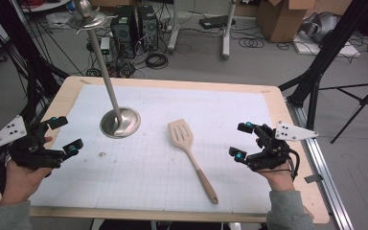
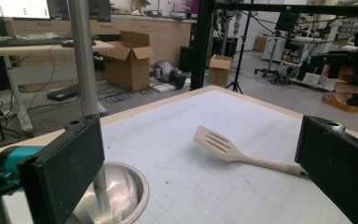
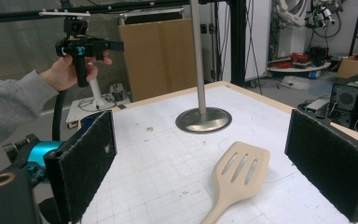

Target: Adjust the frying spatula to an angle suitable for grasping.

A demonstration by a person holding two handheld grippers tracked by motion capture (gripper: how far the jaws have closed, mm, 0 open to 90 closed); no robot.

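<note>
A pale wooden slotted spatula (image 1: 191, 152) lies flat on the white grid mat (image 1: 172, 110), head toward the far side and handle toward the near edge. To its left, my left gripper (image 1: 65, 133) is held in a hand at the mat's left edge, open, with nothing between its jaws. My right gripper (image 1: 241, 141) hovers right of the spatula, open and bare too. In the left gripper view the spatula (image 2: 223, 147) lies ahead between the wide-apart pads (image 2: 65, 172). Close ahead in the right gripper view is the spatula's head (image 3: 242, 168).
A metal stand with a round base (image 1: 120, 122) and a tall thin pole (image 1: 103, 62) rises from the mat's left-centre, near my left gripper. The wooden table edge (image 1: 287, 124) frames the mat. Boxes, cables and tripods crowd the floor beyond.
</note>
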